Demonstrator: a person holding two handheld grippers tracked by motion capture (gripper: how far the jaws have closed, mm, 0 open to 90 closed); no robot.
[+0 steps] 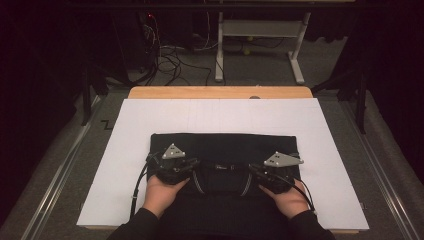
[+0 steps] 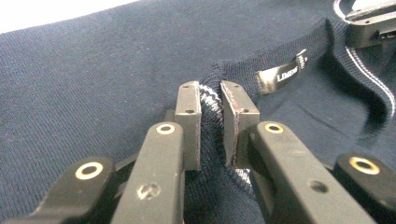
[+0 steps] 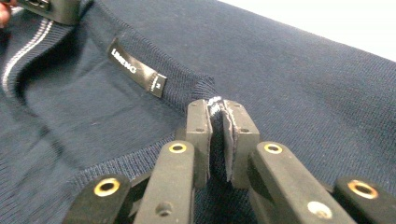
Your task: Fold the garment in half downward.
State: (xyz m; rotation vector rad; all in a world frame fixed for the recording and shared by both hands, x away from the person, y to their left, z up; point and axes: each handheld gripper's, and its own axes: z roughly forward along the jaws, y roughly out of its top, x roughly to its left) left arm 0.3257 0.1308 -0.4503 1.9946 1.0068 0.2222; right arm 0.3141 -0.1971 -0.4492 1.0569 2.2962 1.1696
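Note:
A dark navy sweater lies folded on the white sheet, its ribbed collar with a pale stripe toward the person. My left gripper is shut on the collar's left side; in the left gripper view the pads pinch the ribbed edge. My right gripper is shut on the collar's right side, where the right gripper view has the striped edge squeezed between the pads. A black neck label sits inside the collar between the two grippers.
A white sheet covers the wooden table. Beyond the far edge are floor cables and a white desk frame. Metal rails run along both sides of the table.

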